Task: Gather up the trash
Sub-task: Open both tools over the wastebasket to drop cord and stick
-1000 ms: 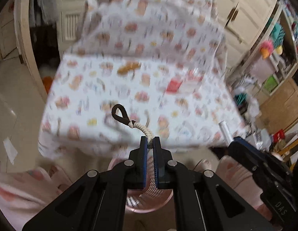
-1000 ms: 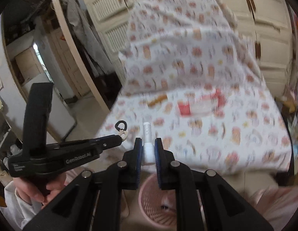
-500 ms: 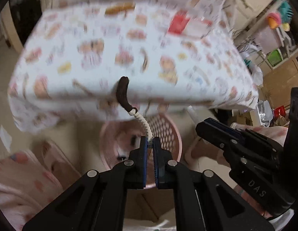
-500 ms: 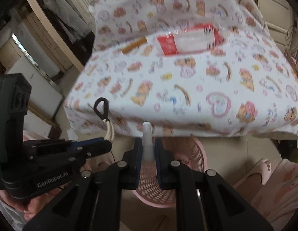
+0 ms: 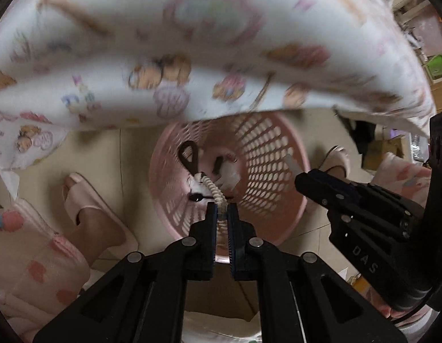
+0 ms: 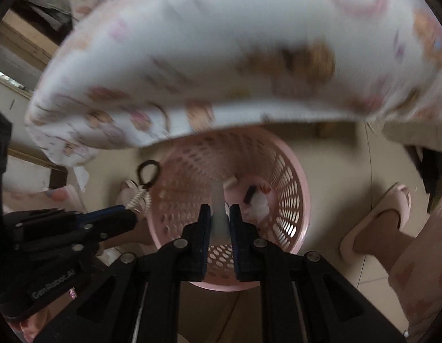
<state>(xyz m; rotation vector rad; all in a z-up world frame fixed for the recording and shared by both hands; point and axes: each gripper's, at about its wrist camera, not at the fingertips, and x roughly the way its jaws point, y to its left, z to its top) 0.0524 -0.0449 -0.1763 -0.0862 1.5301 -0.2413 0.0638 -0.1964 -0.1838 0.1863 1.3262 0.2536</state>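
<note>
A pink perforated waste basket stands on the floor below the bed edge, with scraps of trash at its bottom. My left gripper is shut on a white braided cord with a dark loop and holds it above the basket's opening. In the right wrist view the left gripper and the cord sit just left of the basket rim. My right gripper is shut on a white tube above the basket. It shows at the right in the left wrist view.
The bed's white cartoon-print sheet overhangs the far side of the basket. Feet in pink slippers stand on the tile floor left and right of the basket. Boxes and clutter sit at the far right.
Both grippers have dropped from bed height and tilted down, and now hang over the basket. The cord and tube are still held. The bed top with the red packet has left view.
</note>
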